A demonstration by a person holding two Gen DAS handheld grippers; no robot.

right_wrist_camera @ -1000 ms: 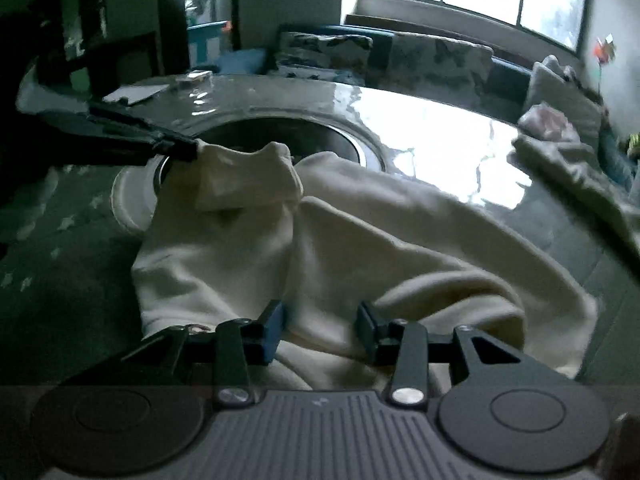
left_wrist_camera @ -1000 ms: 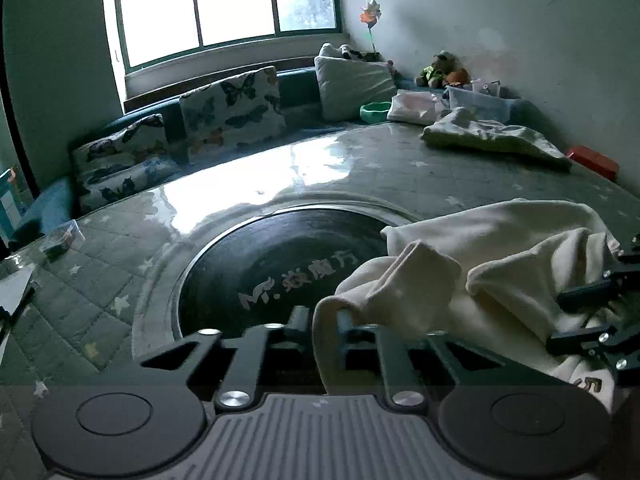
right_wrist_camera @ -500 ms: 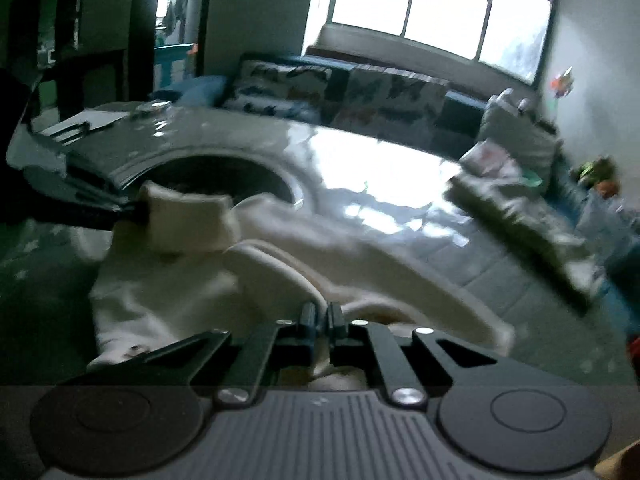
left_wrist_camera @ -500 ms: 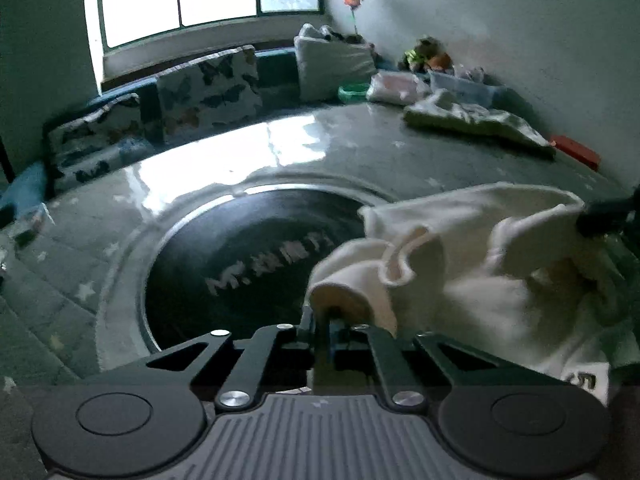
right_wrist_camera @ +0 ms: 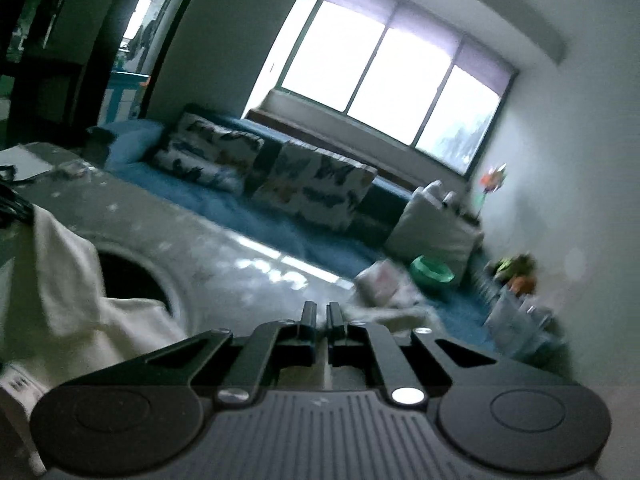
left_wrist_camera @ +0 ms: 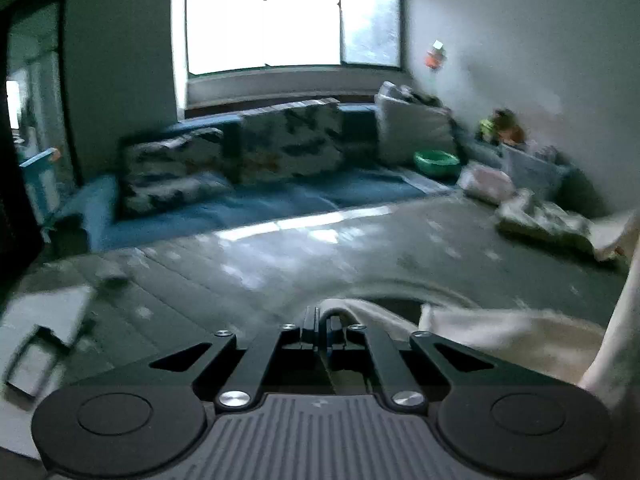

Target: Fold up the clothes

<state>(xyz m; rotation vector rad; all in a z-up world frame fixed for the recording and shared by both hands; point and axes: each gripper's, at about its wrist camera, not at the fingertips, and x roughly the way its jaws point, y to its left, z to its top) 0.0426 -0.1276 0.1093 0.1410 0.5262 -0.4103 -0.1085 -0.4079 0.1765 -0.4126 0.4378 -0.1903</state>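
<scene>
A cream garment (left_wrist_camera: 512, 336) hangs lifted above the grey quilted table (left_wrist_camera: 304, 248). My left gripper (left_wrist_camera: 323, 320) is shut on a fold of it, and the cloth trails right and down from the fingers. In the right wrist view my right gripper (right_wrist_camera: 321, 314) is shut, with a thin edge of cloth between the fingers. The garment (right_wrist_camera: 68, 280) drapes at the left of that view, over the dark round inset (right_wrist_camera: 132, 280) of the table.
A blue sofa (left_wrist_camera: 248, 196) with patterned cushions stands under the window behind the table. A second crumpled garment (left_wrist_camera: 548, 220), a green bowl (left_wrist_camera: 436, 160) and a clear bin sit at the far right. Papers (left_wrist_camera: 36, 320) lie at the table's left edge.
Both grippers have risen and tilted up, lifting the cream garment off the table. The right gripper closed on the cloth about half a second ago and stays shut.
</scene>
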